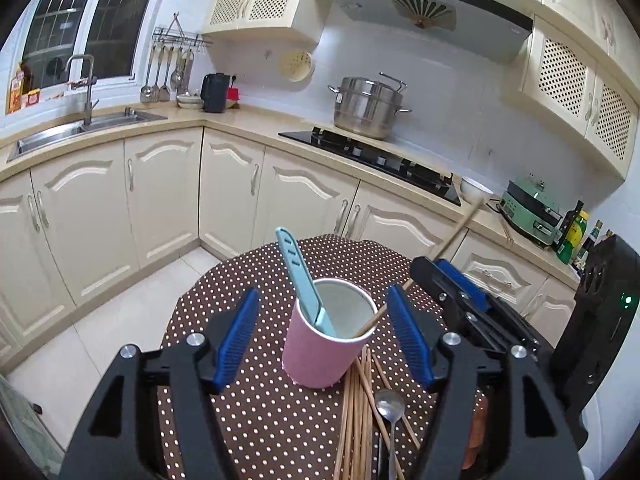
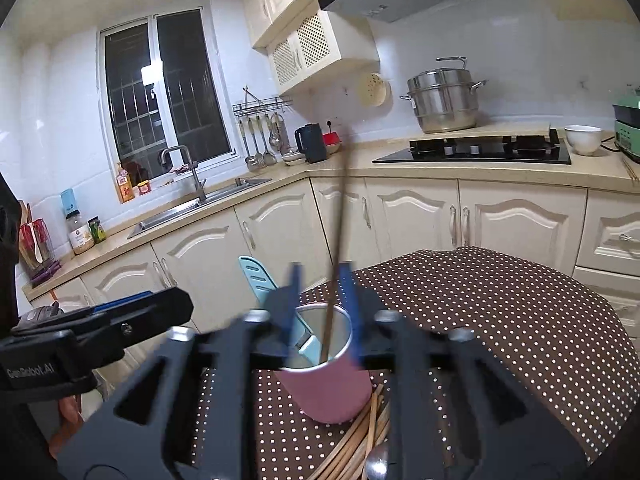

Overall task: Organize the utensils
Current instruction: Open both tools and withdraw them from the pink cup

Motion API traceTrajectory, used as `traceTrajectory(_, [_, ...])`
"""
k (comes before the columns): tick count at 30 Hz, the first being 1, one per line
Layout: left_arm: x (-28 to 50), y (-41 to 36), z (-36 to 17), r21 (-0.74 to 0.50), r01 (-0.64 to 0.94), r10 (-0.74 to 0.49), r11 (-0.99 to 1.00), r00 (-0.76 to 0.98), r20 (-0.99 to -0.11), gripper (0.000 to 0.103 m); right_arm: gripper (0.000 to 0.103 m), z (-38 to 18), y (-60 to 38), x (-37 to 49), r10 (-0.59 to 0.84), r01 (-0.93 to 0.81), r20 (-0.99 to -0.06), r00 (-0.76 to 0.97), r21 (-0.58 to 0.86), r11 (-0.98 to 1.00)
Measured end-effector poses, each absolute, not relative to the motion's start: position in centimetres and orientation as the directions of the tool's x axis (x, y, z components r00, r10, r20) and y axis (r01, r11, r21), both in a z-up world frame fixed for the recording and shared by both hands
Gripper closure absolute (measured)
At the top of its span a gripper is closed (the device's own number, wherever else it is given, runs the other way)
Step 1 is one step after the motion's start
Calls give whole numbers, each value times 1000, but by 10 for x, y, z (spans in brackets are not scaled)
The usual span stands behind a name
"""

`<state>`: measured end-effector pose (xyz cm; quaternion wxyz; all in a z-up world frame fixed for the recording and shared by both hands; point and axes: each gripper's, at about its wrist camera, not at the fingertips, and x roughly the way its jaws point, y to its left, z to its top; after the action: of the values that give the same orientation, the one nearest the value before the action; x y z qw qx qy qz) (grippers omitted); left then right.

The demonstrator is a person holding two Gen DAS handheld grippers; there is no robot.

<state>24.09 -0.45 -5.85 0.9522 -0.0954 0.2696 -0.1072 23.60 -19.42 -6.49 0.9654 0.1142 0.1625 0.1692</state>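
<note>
Chopsticks (image 1: pixel 354 408) lay bundled on the polka-dot worktop (image 1: pixel 256 412), touching the base of the pink cup (image 1: pixel 324 350) at 5 o'clock, long axes running 12 to 6. The left hand-held gripper (image 1: pixel 324 338) stood apart astride the cup, pads clear. The right hand-held gripper (image 2: pixel 322 312) stood apart around one chopstick (image 2: pixel 338 240) standing in the cup. The left one appeared nearer the bundle.

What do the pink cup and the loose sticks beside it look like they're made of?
Pink cup: likely metal with a matte pink coating; its inside and rim look bare, grey and slightly reflective. Chopsticks: probably bamboo or wood, a pale tan, dull, unvarnished look.
</note>
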Motion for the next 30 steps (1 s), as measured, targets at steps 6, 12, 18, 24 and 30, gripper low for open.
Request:
traceTrajectory(6, [229, -5, -63, -222, 163, -259, 961, 812, -523, 37, 52, -59, -206, 223, 359, -286, -289, 887, 266, 920])
traceTrajectory(12, [229, -18, -85, -211, 210, -297, 955, 713, -635, 37, 49, -70, -234, 216, 300, -229, -380, 875, 221, 948])
traceTrajectory(18, [234, -46, -119, -169, 252, -291, 953, 603, -743, 37, 48, -104, -247, 215, 237, -190, -588, 773, 141, 972])
traceTrajectory(24, [245, -52, -155, -136, 238, -242, 962, 509, -826, 37, 48, -139, -256, 213, 254, -212, -706, 661, 149, 966])
traceTrajectory(30, [252, -53, -182, -96, 251, -199, 963, 429, -881, 66, 48, -164, -261, 208, 280, -214, -743, 607, 186, 959])
